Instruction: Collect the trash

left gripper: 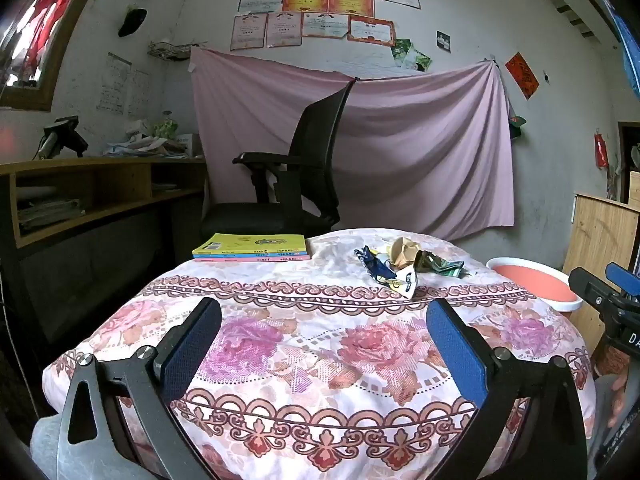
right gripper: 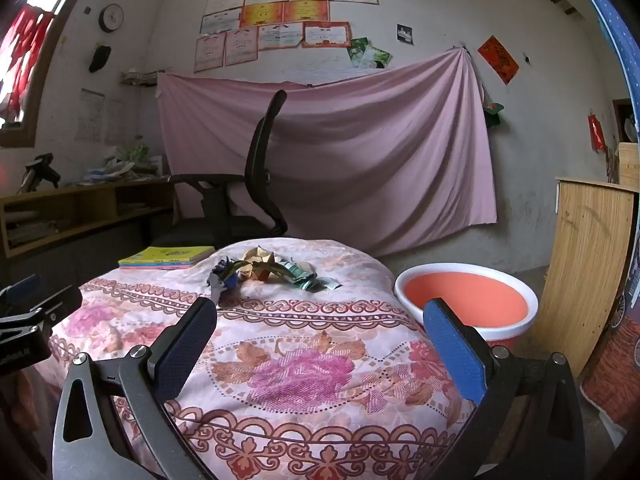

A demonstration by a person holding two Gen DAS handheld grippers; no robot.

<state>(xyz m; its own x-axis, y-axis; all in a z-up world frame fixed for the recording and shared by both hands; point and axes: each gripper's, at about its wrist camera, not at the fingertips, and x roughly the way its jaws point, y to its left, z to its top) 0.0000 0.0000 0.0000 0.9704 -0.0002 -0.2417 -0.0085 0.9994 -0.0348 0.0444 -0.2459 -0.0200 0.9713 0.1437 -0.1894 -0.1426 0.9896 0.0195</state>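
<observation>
While both grippers hang above the near edge of the floral-covered table (left gripper: 320,360), the left gripper (left gripper: 323,320) and right gripper (right gripper: 320,320) stand released, jaws wide with nothing between them. The crumpled trash (left gripper: 404,262) (several wrappers and paper wads) lies near the table's far edge. Books (left gripper: 252,246) occupy the far left corner. A basin (right gripper: 466,300) sits beyond the right edge.
</observation>
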